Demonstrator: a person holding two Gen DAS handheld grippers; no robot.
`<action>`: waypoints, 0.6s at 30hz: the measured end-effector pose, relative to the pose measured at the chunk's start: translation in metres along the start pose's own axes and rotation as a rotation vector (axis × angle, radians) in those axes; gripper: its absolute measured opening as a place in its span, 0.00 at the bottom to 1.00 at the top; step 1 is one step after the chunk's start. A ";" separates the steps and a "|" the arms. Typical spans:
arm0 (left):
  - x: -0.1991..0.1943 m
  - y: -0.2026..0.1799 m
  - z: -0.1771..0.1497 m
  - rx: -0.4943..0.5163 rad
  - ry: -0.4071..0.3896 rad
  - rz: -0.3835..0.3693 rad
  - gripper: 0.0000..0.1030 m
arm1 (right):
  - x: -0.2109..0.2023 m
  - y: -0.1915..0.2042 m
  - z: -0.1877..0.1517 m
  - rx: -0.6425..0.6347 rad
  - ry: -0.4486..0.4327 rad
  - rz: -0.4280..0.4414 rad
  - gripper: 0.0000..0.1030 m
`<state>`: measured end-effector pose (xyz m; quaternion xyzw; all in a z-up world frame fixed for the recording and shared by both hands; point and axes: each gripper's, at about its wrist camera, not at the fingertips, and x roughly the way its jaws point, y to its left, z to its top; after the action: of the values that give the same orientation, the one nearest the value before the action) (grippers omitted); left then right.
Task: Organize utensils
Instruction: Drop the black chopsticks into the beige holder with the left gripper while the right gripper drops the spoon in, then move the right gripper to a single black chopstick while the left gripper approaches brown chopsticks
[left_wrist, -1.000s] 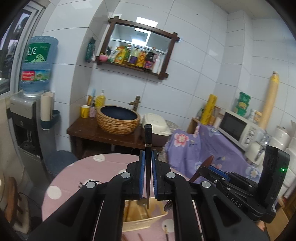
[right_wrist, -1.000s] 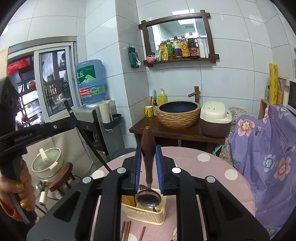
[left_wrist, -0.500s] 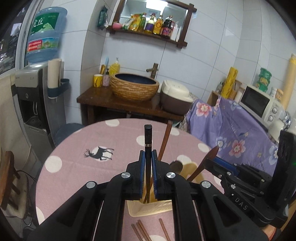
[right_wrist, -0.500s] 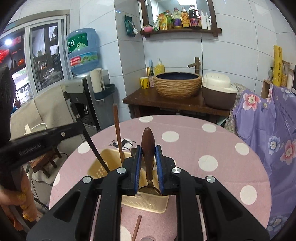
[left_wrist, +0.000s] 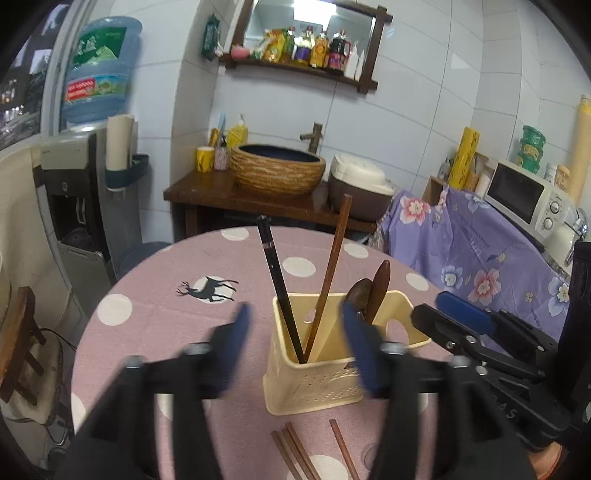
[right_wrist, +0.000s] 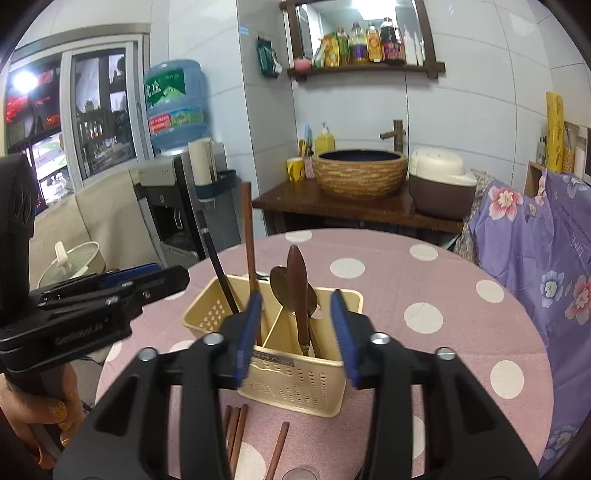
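Now both claws are opening, the left claw (left_wrist: 295, 343) off the black chopstick (left_wrist: 275, 284) and the right claw (right_wrist: 297, 332) off the wooden-handled spoon (right_wrist: 298, 295), both standing free in the utensil caddy (right_wrist: 291, 384); next, I judge, fetch the brown chopsticks (right_wrist: 236, 432) from the tabletop (right_wrist: 424, 280).

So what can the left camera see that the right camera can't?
Only the left wrist view shows the microwave and the deer print on the tablecloth. Only the right wrist view shows the window and the holder's divider. Both show the yellow utensil holder, the black chopstick, the brown chopstick, the spoons and the loose chopsticks in front.
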<state>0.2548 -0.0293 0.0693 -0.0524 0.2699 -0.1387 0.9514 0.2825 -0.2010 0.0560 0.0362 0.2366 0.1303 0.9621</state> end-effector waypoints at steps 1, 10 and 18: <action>-0.006 0.000 -0.003 0.007 -0.019 0.012 0.64 | -0.008 0.000 -0.002 -0.003 -0.020 -0.007 0.43; -0.023 0.024 -0.070 -0.023 0.055 0.117 0.80 | -0.043 -0.022 -0.058 0.036 0.058 -0.171 0.54; -0.003 0.030 -0.127 -0.097 0.201 0.119 0.80 | -0.027 -0.052 -0.124 0.179 0.243 -0.219 0.54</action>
<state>0.1922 -0.0027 -0.0419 -0.0682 0.3731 -0.0731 0.9224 0.2141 -0.2569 -0.0485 0.0798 0.3642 0.0064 0.9279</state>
